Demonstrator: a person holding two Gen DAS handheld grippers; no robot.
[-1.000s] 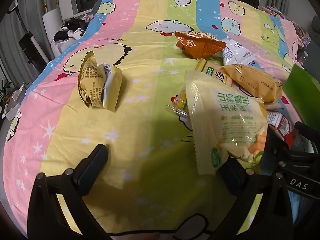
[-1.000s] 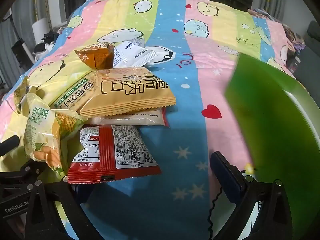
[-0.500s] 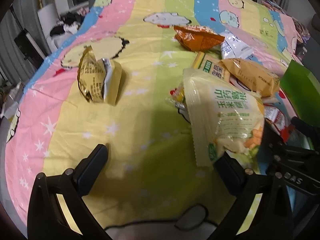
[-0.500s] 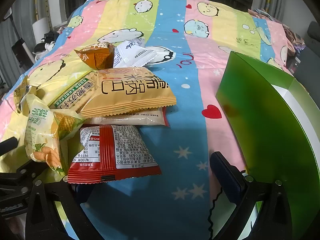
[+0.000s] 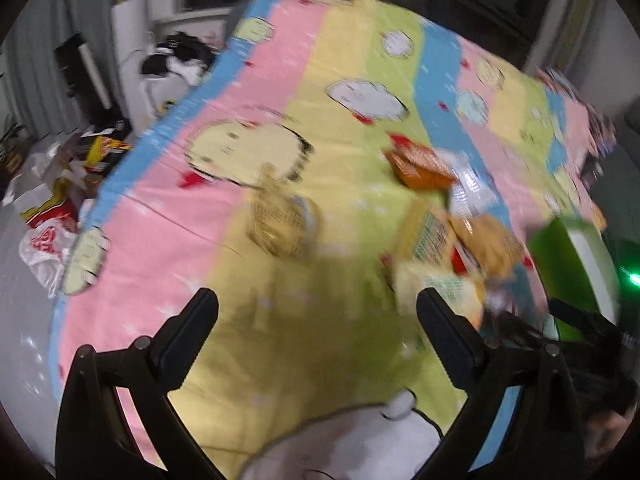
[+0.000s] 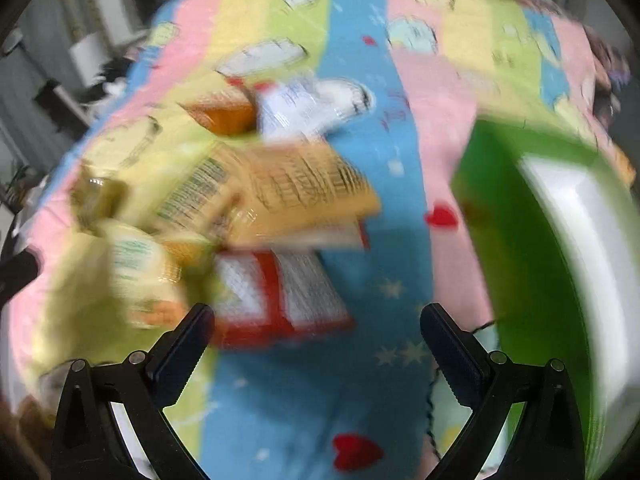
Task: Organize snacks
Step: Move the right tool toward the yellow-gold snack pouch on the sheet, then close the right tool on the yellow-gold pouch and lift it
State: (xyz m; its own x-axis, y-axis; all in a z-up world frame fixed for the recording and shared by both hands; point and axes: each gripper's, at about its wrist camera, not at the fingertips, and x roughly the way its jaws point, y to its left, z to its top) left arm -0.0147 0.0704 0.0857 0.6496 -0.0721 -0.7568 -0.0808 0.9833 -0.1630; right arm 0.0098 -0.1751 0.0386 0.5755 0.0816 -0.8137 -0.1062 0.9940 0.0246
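Both views are motion-blurred. Several snack packets lie on a striped cartoon bedsheet (image 5: 344, 92). A gold packet (image 5: 280, 220) lies alone mid-bed. An orange packet (image 5: 420, 164), a tan packet (image 6: 296, 188), a red-and-white packet (image 6: 280, 292) and a pale yellow corn-snack packet (image 6: 136, 264) form a pile. A green box (image 6: 520, 240) with a white inside stands at the right. My left gripper (image 5: 316, 320) is open and empty above the sheet. My right gripper (image 6: 316, 340) is open and empty, just in front of the red packet.
Bags and clutter (image 5: 52, 208) lie on the floor left of the bed. A white-and-blue packet (image 6: 308, 108) lies behind the pile. The right gripper's body (image 5: 592, 344) shows at the right edge of the left wrist view.
Both grippers have pulled back and up from the pile; the views now shake with blur. The corn-snack packet sits farther from the left gripper. The green box shows more of its white inside.
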